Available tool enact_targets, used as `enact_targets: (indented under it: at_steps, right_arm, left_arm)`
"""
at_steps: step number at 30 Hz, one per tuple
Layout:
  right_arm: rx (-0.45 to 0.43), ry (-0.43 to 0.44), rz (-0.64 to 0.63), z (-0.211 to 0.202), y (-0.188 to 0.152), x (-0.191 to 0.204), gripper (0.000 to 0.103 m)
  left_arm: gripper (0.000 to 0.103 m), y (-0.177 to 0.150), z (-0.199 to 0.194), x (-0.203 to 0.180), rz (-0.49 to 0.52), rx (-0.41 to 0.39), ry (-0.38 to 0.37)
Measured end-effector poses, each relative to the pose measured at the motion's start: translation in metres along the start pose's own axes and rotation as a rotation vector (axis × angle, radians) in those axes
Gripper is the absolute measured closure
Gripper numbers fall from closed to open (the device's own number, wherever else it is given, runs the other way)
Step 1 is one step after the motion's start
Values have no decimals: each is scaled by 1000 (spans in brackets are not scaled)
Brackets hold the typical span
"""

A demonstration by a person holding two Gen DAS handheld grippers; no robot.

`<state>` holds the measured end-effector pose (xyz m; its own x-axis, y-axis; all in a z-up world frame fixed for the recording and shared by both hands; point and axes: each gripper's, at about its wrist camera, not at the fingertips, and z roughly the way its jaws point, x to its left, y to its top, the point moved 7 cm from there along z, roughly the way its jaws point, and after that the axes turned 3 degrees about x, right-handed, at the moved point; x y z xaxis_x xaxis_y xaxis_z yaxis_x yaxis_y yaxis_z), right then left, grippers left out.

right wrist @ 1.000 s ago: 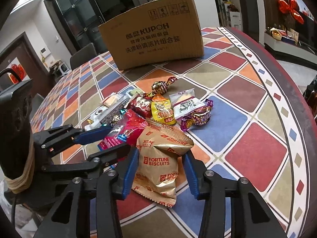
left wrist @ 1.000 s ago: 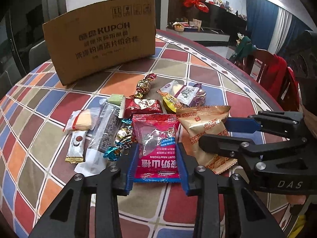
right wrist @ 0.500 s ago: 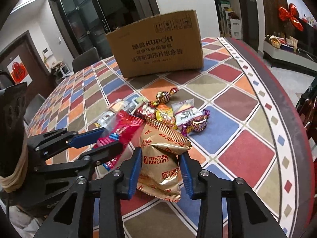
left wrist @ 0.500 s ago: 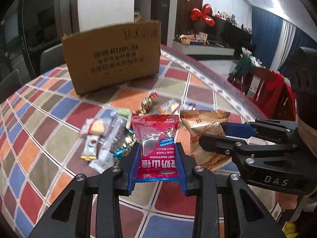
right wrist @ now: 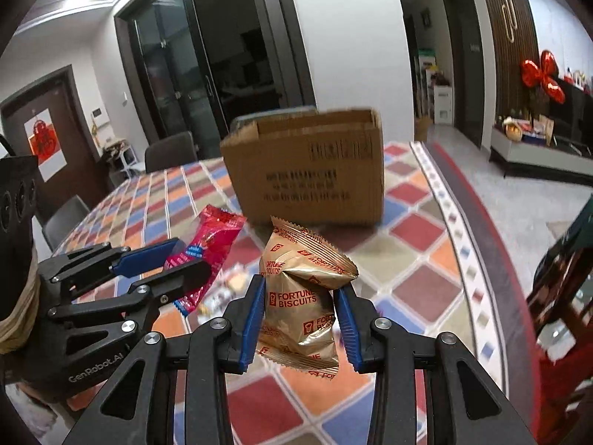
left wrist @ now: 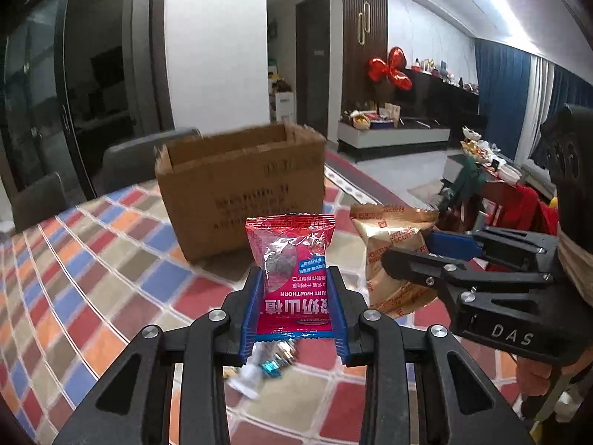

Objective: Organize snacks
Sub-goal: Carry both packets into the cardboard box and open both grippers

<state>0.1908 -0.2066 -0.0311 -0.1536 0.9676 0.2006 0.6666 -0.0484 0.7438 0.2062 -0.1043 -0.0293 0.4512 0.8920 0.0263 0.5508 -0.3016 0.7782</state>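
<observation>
My left gripper (left wrist: 294,289) is shut on a red hawthorn snack packet (left wrist: 291,256) and holds it upright above the table. My right gripper (right wrist: 301,298) is shut on a gold Fortune Biscuits packet (right wrist: 298,282), also lifted. Each gripper shows in the other's view: the right gripper (left wrist: 418,248) with the gold packet (left wrist: 393,244), the left gripper (right wrist: 181,259) with the red packet (right wrist: 215,244). An open cardboard box (left wrist: 241,185) stands ahead on the table; it also shows in the right wrist view (right wrist: 307,170). Loose candies (left wrist: 267,363) lie below the left gripper.
The round table (left wrist: 92,267) has a coloured checked cloth and a dark red rim (right wrist: 481,230) at the right. Chairs (right wrist: 170,152) stand behind the table. A red-draped chair (left wrist: 526,207) is at the right.
Both grippers have risen from the snack pile, each with its packet, and moved toward the cardboard box. The box's open top has come into view.
</observation>
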Motion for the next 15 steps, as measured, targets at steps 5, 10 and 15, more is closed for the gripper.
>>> enact_targets:
  at_steps: [5, 10, 15]
  right_arm:
    - [-46, -9, -35, -1, 34, 3, 65]
    - [-101, -22, -82, 0, 74, 7, 64]
    - [-127, -33, -104, 8, 113, 8, 64]
  left_arm:
    - [70, 34, -3, 14, 24, -51, 34]
    - [70, 66, -4, 29, 45, -89, 63]
    - [70, 95, 1, 47, 53, -107, 94]
